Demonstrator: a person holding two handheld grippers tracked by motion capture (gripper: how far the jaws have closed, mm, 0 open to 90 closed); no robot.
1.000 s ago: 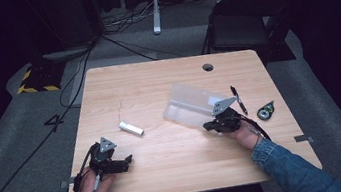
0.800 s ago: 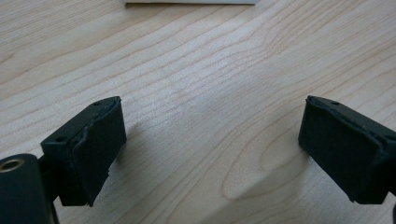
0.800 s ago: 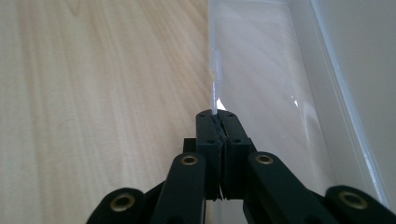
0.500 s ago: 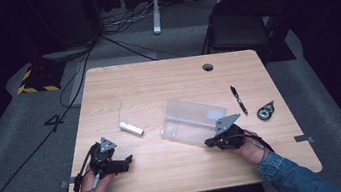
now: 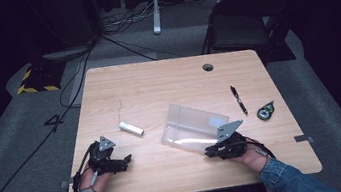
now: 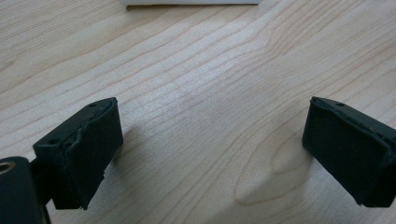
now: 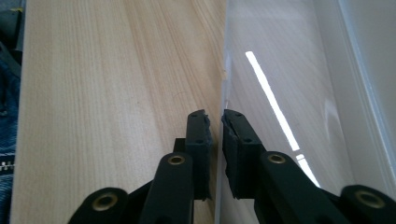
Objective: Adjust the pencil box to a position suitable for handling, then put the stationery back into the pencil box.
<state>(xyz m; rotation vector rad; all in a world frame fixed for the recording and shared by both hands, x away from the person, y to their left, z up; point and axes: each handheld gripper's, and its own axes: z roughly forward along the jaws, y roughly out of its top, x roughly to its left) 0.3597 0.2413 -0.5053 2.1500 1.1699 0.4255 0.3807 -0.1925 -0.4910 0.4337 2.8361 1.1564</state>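
Apparently the work in hand is setting the clear plastic box [image 5: 194, 129] down on the table [image 5: 157, 85], and that part looks mostly done: the box rests on the wood at the near right of the table, tilted open like a hinged case, with one thin wall between the jaws of the right gripper [image 5: 213, 152]. In the right gripper view that wall [image 7: 217, 154] runs up between the two black pads [image 7: 200, 140], which stand a narrow gap apart; the jaws have just been opening, so the pinch seems to be loosening, and I cannot tell whether the pads press on the plastic or only bracket it. What seems left is to let go fully and draw the hand clear. The right hand [image 5: 250, 158] lies low at the near edge, gripper level and pointing left into the box's near corner. The left gripper [image 5: 117, 163] rests near the front left edge, jaws wide apart with nothing but bare wood between them, pointing right. Farther off lie a white tube [image 5: 131, 128], then a pen [image 5: 238, 100] and a tape dispenser [image 5: 265, 111] well to the right.
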